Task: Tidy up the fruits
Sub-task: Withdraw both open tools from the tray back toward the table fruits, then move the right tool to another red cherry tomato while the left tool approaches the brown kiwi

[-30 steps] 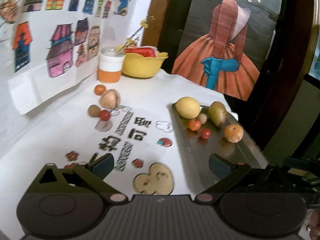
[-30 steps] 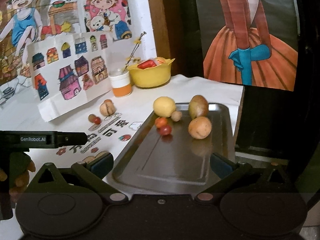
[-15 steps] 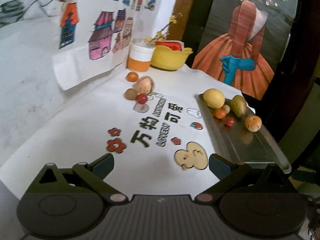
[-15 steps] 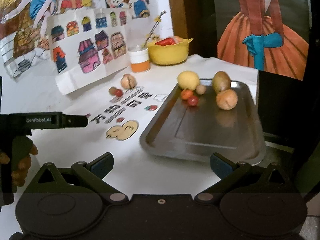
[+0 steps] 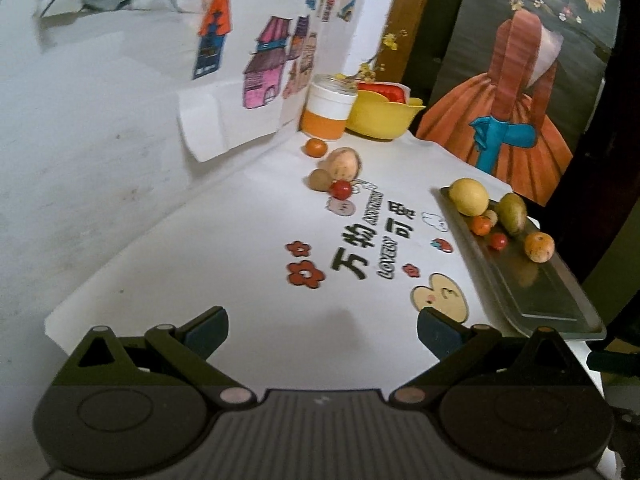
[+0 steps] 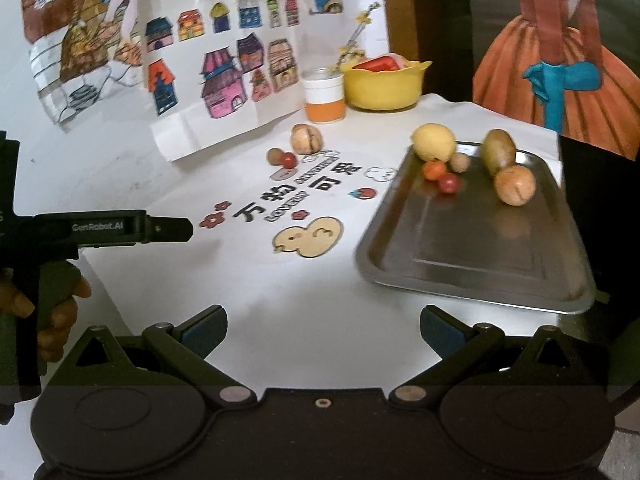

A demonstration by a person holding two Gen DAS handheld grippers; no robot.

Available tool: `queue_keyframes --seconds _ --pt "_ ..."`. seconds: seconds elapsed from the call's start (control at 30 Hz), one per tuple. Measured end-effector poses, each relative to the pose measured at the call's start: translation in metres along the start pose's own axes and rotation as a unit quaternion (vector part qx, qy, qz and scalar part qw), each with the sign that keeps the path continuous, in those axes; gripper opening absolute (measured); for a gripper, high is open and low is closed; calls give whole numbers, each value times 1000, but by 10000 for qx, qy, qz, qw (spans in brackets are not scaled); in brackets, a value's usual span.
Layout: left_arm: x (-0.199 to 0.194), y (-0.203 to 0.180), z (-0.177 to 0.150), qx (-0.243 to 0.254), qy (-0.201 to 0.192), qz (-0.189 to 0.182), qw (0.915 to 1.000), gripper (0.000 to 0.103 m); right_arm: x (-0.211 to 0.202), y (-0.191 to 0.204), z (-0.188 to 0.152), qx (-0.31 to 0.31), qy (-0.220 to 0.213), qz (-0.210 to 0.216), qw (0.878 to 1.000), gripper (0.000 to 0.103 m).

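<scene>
Steel tray (image 6: 480, 276) bearing yellow lemon (image 6: 434, 142), brown kiwi (image 6: 498, 151) and red cherry tomato (image 6: 448, 183); left gripper (image 5: 322, 326) and right gripper (image 6: 323, 326) spread, empty.

Fruits on tray (image 6: 480, 272): six. Fruits on table (image 5: 240, 280) (loose, near the cup (image 5: 328, 110)): four. Bowl (image 5: 380, 118): one. Grippers: two.

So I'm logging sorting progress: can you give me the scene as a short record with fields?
tray: six fruits, clustered at its far end
largest on tray: yellow lemon
loose on table: four fruits near the orange-and-white cup
left tool: open, empty
right tool: open, empty
bowl: yellow, behind the cup
</scene>
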State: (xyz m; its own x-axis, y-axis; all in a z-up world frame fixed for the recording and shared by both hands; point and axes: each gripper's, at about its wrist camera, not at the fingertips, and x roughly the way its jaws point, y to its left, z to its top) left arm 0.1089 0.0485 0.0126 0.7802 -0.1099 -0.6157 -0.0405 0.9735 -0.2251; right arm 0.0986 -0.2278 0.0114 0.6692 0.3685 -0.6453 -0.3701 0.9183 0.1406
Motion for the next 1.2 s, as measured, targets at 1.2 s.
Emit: queue_keyframes --seconds 1.2 --pt "65 36 62 -41 -208 -26 9998 103 80 21 123 -967 -493 -382 9934 102"
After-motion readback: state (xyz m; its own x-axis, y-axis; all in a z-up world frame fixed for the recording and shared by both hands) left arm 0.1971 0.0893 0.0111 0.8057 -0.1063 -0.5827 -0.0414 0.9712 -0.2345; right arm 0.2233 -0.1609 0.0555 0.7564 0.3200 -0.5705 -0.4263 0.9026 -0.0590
